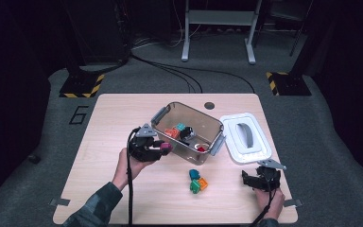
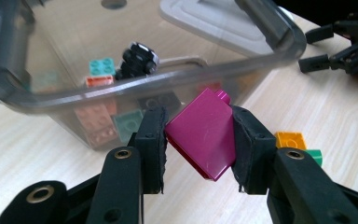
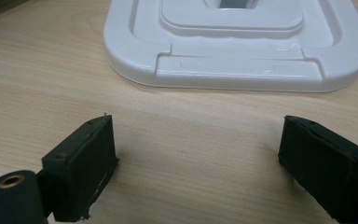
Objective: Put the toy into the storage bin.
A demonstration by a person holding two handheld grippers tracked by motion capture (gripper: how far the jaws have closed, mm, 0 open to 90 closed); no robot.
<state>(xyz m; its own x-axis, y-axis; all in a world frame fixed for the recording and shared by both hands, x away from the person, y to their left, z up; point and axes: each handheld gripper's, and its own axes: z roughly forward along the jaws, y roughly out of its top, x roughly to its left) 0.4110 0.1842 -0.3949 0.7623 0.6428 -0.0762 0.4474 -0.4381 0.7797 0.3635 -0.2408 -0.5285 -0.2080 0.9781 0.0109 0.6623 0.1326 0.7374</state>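
My left gripper (image 2: 198, 144) is shut on a magenta brick (image 2: 204, 137), which sits tilted between the two pads, lifted just in front of the clear plastic box (image 2: 144, 86). From above, the same gripper (image 1: 163, 148) and magenta brick (image 1: 164, 148) hang at the box's left front corner (image 1: 163, 132). Inside the box lie teal, orange and red bricks (image 1: 176, 131) and a black wheel piece (image 2: 138, 58). My right gripper (image 3: 196, 163) is open over bare wood, facing the white lid (image 3: 237, 42). Seen from overhead, that gripper (image 1: 246, 178) rests at the table's front right.
A small heap of teal, green and orange bricks (image 1: 197, 181) lies on the table in front of the box. The white lid (image 1: 245, 137) with its grey handle lies to the right of the box. A round cable hole (image 1: 210, 105) sits near the far edge.
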